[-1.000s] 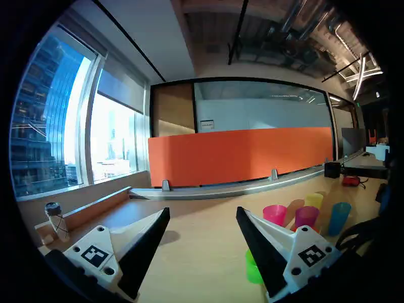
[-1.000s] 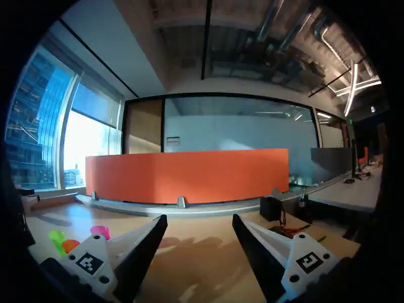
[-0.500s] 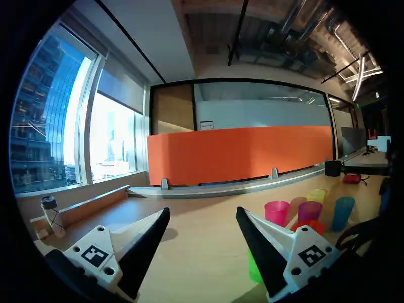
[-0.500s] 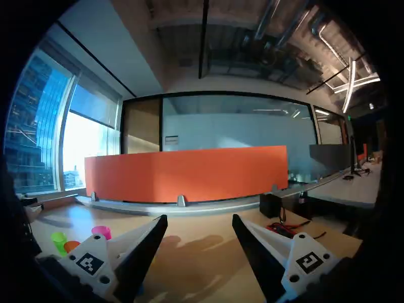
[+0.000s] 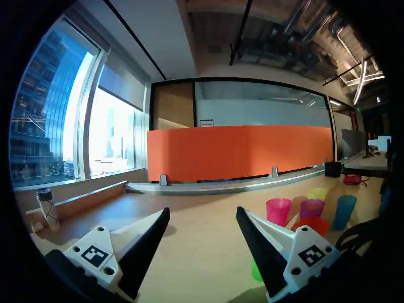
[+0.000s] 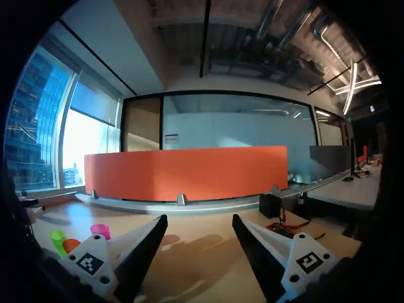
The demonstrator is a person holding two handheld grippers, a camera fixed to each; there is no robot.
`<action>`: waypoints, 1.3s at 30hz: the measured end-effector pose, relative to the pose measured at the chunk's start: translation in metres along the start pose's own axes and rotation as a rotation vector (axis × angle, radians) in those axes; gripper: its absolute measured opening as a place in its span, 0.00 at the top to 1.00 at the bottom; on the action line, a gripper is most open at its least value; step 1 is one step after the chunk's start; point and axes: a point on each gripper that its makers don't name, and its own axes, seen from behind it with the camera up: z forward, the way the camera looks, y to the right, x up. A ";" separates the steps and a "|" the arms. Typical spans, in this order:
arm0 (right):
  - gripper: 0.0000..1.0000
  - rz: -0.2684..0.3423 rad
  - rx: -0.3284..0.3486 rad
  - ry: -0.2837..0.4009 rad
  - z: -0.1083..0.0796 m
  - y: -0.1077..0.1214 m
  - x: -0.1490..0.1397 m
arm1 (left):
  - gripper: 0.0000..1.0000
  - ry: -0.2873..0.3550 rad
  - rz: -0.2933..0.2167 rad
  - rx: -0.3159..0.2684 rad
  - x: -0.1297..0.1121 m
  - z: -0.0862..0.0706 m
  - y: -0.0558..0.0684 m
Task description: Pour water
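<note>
**Left gripper view.** My left hand-held gripper (image 5: 202, 209) stands wide open, its two fingers low in the frame, with nothing between them. The cups cluster on the pale wooden surface (image 5: 202, 252) at lower right, to the right of the right-hand finger.
- The pink cup (image 5: 278, 211) is nearest the fingertip.
- The purple cup (image 5: 312, 208) is just beside the pink one.
- The yellow cup (image 5: 317, 194) is behind the purple one.
- The blue cup (image 5: 346, 211) is farthest right.
- The orange cup (image 5: 314, 225) is in front of the purple one.
- The green cup (image 5: 256, 270) is partly hidden behind the finger.

All of them stand upright. I cannot tell whether any holds water. An orange partition (image 5: 237, 151) spans mid-frame.

**Right gripper view.** My right hand-held gripper (image 6: 199, 217) is likewise spread wide and holds nothing. The green cup (image 6: 57, 240), orange cup (image 6: 70, 245) and pink cup (image 6: 100, 231) sit at lower left. They lie outside the left-hand finger, well apart from the gap between the fingers.
</note>
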 end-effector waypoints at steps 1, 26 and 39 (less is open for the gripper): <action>0.01 -0.002 0.000 0.000 0.000 0.000 0.001 | 0.02 -0.002 -0.002 -0.001 -0.001 0.000 0.000; 0.01 -0.012 0.019 0.005 0.004 -0.006 0.007 | 0.02 -0.039 -0.038 -0.020 -0.018 0.007 0.000; 0.01 -0.029 0.022 0.021 0.000 -0.005 0.013 | 0.02 -0.047 -0.037 -0.028 -0.019 0.009 0.002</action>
